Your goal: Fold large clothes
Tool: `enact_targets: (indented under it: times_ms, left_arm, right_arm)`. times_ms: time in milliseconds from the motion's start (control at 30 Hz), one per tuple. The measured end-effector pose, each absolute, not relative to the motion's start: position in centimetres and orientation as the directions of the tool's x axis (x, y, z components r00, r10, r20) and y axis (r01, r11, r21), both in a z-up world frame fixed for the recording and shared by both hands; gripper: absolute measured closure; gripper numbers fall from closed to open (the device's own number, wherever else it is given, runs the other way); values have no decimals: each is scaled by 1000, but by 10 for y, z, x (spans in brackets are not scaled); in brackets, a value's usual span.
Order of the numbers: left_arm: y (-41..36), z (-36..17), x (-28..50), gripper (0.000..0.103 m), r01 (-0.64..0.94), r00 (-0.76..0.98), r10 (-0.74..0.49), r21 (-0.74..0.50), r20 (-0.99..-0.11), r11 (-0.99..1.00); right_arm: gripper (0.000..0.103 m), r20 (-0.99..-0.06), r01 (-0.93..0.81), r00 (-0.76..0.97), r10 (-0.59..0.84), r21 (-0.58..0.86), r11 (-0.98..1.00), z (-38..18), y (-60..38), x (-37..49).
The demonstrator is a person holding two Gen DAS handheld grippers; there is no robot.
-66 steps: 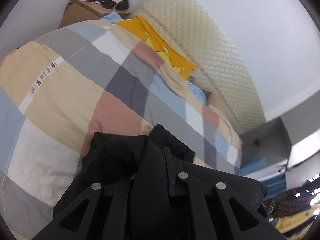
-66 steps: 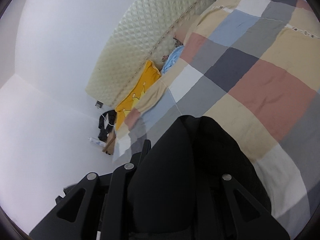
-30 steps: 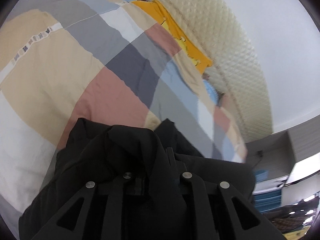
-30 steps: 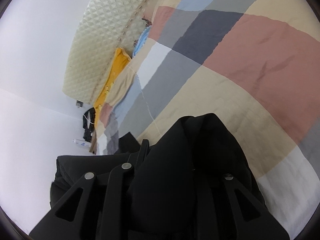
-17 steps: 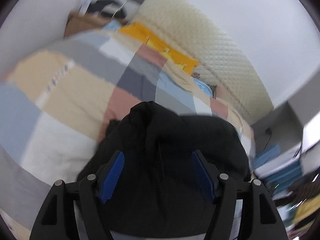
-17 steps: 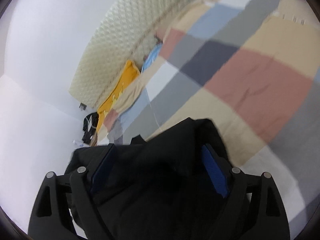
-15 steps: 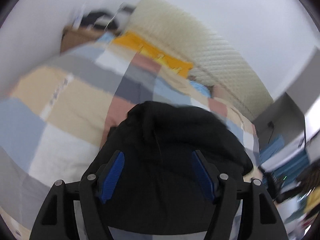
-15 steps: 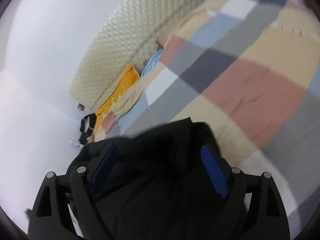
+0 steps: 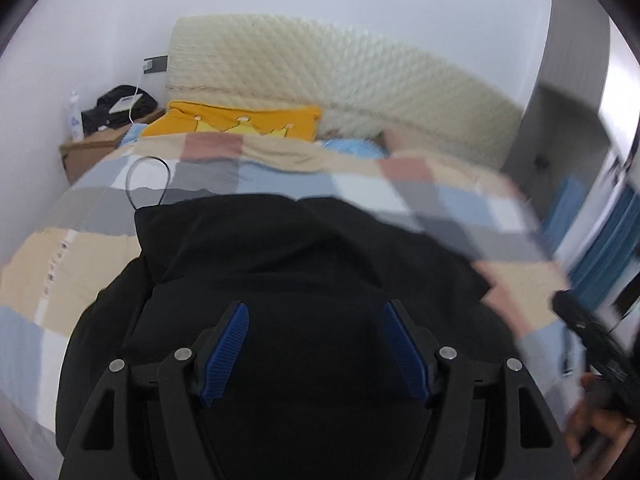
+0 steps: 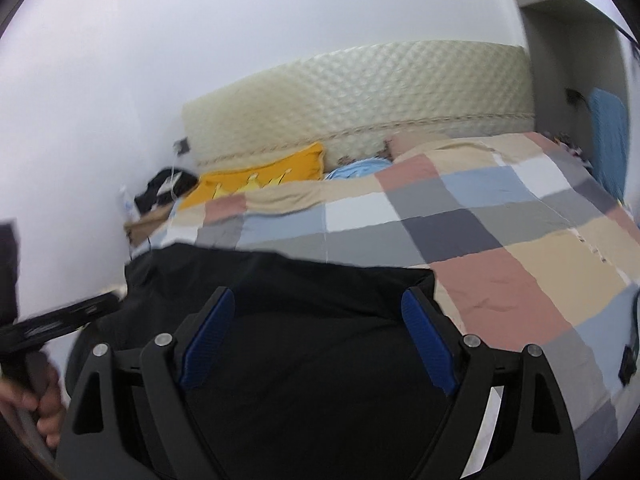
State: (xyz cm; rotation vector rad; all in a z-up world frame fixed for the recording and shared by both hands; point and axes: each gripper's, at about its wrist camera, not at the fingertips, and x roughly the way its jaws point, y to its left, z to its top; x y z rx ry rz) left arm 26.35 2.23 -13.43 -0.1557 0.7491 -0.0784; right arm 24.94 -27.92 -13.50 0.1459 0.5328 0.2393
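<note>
A large black garment (image 9: 288,264) lies spread on the checked bedspread (image 9: 80,256), its thin drawcord looping at the far left corner. My left gripper (image 9: 314,316) is open above it, blue pads (image 9: 232,336) apart, holding nothing. In the right wrist view the same black garment (image 10: 312,304) lies flat with a straight far edge on the bedspread (image 10: 500,272). My right gripper (image 10: 318,300) is open above it, blue pads (image 10: 430,344) wide apart and empty.
A quilted cream headboard (image 10: 360,96) stands at the far end with a yellow pillow (image 9: 236,122) and a blue one (image 10: 356,170). A bedside table (image 9: 96,144) with a bottle and dark items is far left. Blue shelving (image 9: 608,248) is at right.
Both grippers let go of the black garment and opened. They lifted and drew back, and the garment now lies flat on the bed.
</note>
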Motion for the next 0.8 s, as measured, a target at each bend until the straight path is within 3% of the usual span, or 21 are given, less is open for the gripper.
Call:
enact_targets:
  times_ms: [100,233,533,800]
  left_arm:
    - [15,-144,276,34,16,733,-102,-133,-672,991]
    - [7,-160,289,34,21,738,-80,-95,-670,995]
    - [7,-184,321,32,21,705,-74,-84,-705,996]
    - [6,-209,340,28,36,691,-98,-101,-716,994]
  right_arm:
    - [18,-517,-213,816,260,150,966,-151,-267,267]
    - [28,-564,-228,779,274,152,962,-176,-252,301]
    - [28,-640,-204,724,257,157,966,-205,-237,353]
    - [25,-708,-195,627,326,263,945,-238,-244,390]
